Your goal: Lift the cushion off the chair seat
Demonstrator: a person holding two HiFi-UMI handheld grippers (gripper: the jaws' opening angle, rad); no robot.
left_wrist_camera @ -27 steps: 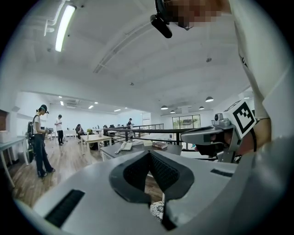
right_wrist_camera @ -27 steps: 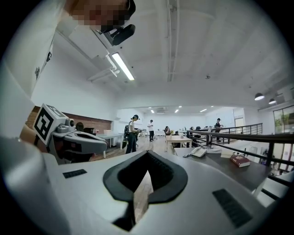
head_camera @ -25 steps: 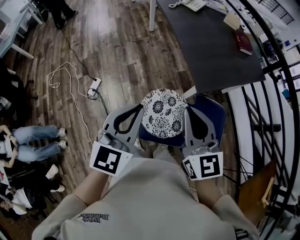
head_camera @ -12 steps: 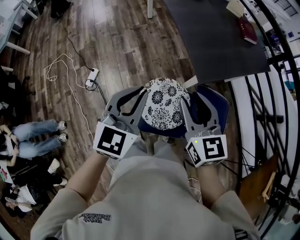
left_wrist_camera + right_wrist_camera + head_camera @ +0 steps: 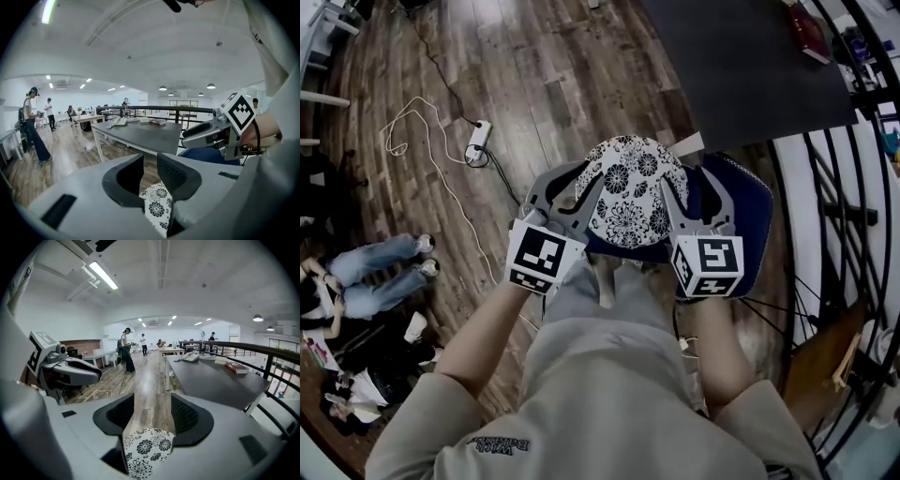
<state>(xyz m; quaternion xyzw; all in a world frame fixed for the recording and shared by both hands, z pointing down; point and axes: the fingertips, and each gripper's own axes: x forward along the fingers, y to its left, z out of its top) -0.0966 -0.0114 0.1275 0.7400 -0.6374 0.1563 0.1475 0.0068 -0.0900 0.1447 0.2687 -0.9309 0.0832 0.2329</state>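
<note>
The blue chair seat [image 5: 746, 225] sits under the flowered cushion [image 5: 630, 187] (contact unclear); a power strip [image 5: 476, 141] lies on the wooden floor [image 5: 562, 84].

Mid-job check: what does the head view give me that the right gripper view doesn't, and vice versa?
Head view only: the blue chair seat and the person's forearms.
Right gripper view only: the ceiling lights, and how the right tool stands, its jaws apart after just opening, with the cushion edge between them.
Both: the floral cushion, the left tool, the dark table and the wood floor.
</note>
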